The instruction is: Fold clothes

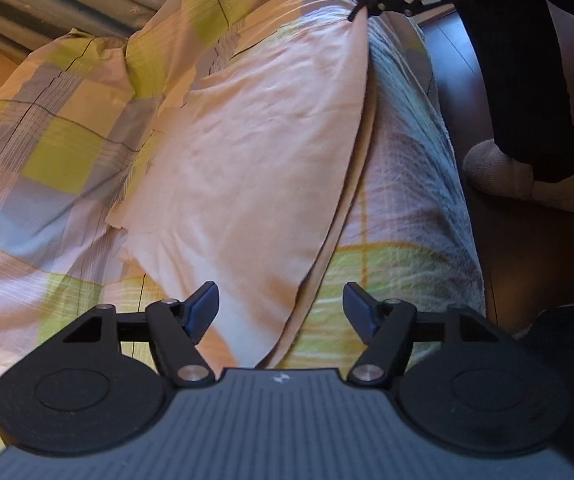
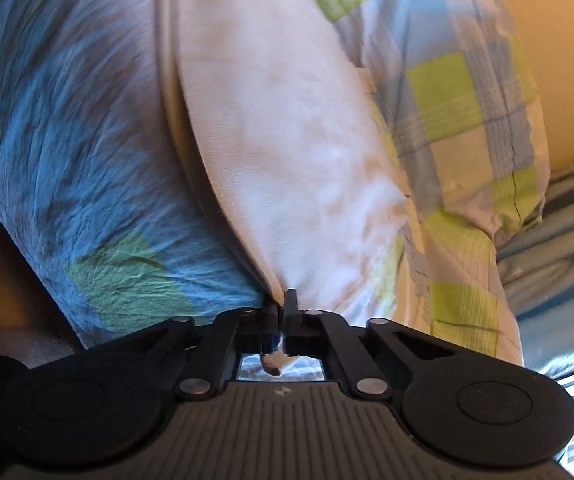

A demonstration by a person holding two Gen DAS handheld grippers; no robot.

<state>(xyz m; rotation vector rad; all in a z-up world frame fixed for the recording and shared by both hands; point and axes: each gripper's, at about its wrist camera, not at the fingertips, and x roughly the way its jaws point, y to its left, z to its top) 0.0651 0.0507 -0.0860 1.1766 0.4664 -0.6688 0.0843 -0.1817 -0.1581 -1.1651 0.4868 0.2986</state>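
Pinching a corner of the white garment [image 2: 287, 152] in the closed right gripper [image 2: 283, 312], low centre; cloth runs lengthwise up-frame over the checked bedding [image 2: 447, 128]. Left gripper [image 1: 281, 308] open, empty, just over the near corner.
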